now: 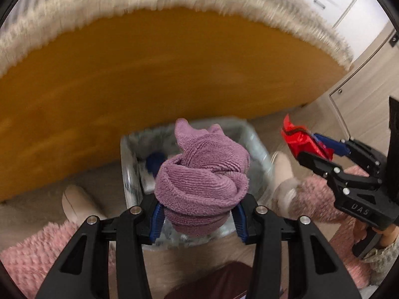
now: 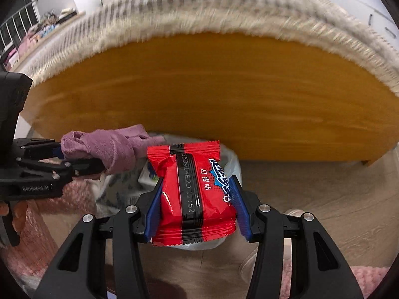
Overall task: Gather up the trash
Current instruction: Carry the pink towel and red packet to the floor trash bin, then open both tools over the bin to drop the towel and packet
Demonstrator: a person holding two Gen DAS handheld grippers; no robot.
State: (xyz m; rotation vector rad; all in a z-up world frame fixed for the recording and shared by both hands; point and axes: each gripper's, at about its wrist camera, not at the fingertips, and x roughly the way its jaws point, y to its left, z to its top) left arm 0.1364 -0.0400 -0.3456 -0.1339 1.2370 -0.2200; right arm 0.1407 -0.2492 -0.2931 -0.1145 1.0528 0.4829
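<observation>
left gripper (image 1: pixel 198 220) jaws part-open, clamped on bunched purple cloth (image 1: pixel 204 172), long axis along the fingers, loose end pointing away over the lined trash bin (image 1: pixel 256 144). right gripper (image 2: pixel 195 208) part-open, pinching red snack packet (image 2: pixel 192 191) by its sides, long axis along the fingers, above the bin by the wooden bed frame (image 2: pixel 224 94).

Lined trash bin (image 1: pixel 256 149) on floor (image 2: pixel 324 186) before wooden bed side panel (image 1: pixel 149 74), between two slippered feet. Bunched cloth (image 1: pixel 202 182) above bin; snack packet (image 2: pixel 194 194) right of cloth, over bin's rim.
</observation>
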